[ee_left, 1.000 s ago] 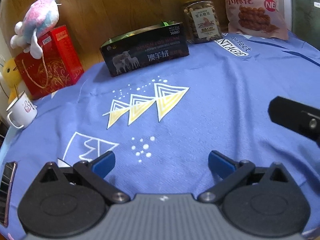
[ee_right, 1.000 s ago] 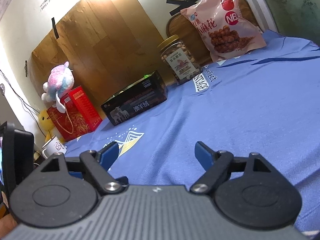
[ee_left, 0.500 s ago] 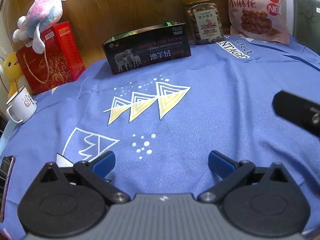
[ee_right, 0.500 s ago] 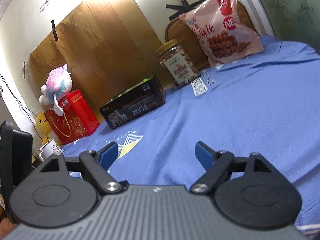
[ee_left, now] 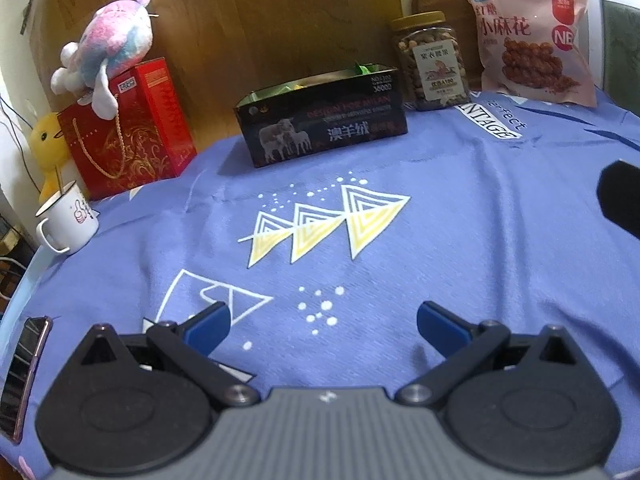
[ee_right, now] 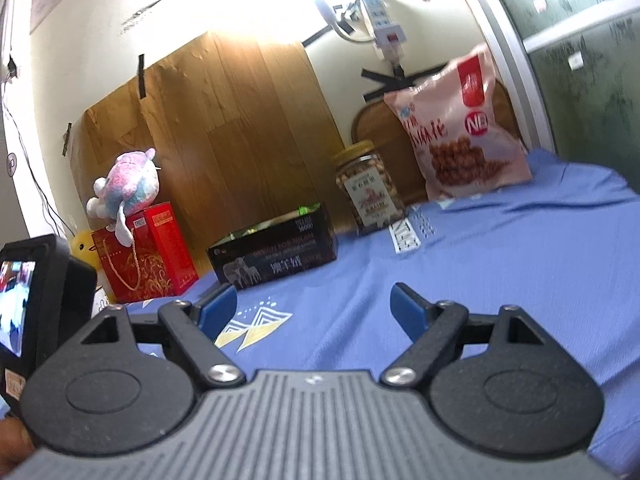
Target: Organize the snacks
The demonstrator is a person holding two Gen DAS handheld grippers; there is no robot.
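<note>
A pink snack bag (ee_left: 532, 40) leans at the back right of the blue cloth; it also shows in the right wrist view (ee_right: 456, 140). A clear jar of nuts with a yellow lid (ee_left: 430, 62) (ee_right: 368, 188) stands left of it. An open black box (ee_left: 324, 120) (ee_right: 276, 254) with green packets inside sits at the back middle. My left gripper (ee_left: 322, 322) is open and empty, low over the cloth's near side. My right gripper (ee_right: 314, 306) is open and empty, far from the snacks. Its body shows at the right edge of the left wrist view (ee_left: 622, 196).
A red gift box (ee_left: 128, 128) with a plush toy (ee_left: 108, 46) on top stands at the back left. A white mug (ee_left: 66, 216) and a yellow duck (ee_left: 50, 148) are beside it. A phone (ee_left: 24, 368) lies at the cloth's left edge. A wooden board (ee_right: 216, 128) backs the table.
Both grippers have drawn back and tilted up a little, so the snacks sit lower and farther in view. Both stay open and empty. No object has moved.
</note>
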